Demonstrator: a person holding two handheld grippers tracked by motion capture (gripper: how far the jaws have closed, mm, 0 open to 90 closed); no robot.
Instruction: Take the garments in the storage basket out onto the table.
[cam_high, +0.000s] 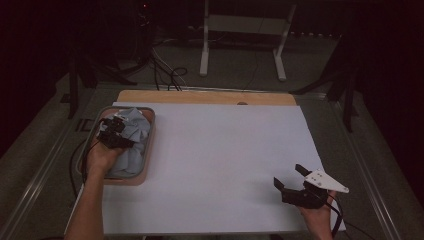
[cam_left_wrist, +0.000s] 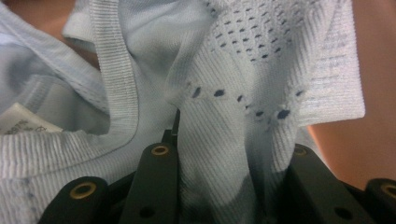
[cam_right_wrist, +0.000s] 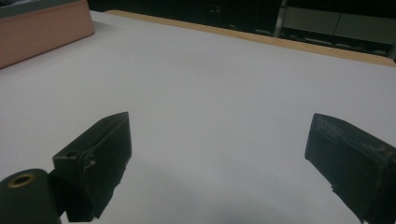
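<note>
At the frame's left, my left tongs (cam_high: 114, 131) pinch pale blue cloth (cam_high: 134, 131) in the tray (cam_high: 149, 150). At lower right, my right tongs (cam_high: 290, 178) gape empty over the table (cam_high: 220, 160).

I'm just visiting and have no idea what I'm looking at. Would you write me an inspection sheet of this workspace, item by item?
Surface: white sheet over a wooden table, mostly bare.
Job's things: crumpled pale blue knitted garment lying in a shallow grey-rimmed tray at the left edge.
Clutter: nothing seen.
Grippers: left gripper down in the tray, its black jaws closed on a fold of the garment; right gripper at the near right, jaws wide apart, nothing between them.
Cables: black lead trailing from each gripper; loose black cables on the floor beyond.
Surroundings: dark room, white metal stand behind the table.
</note>
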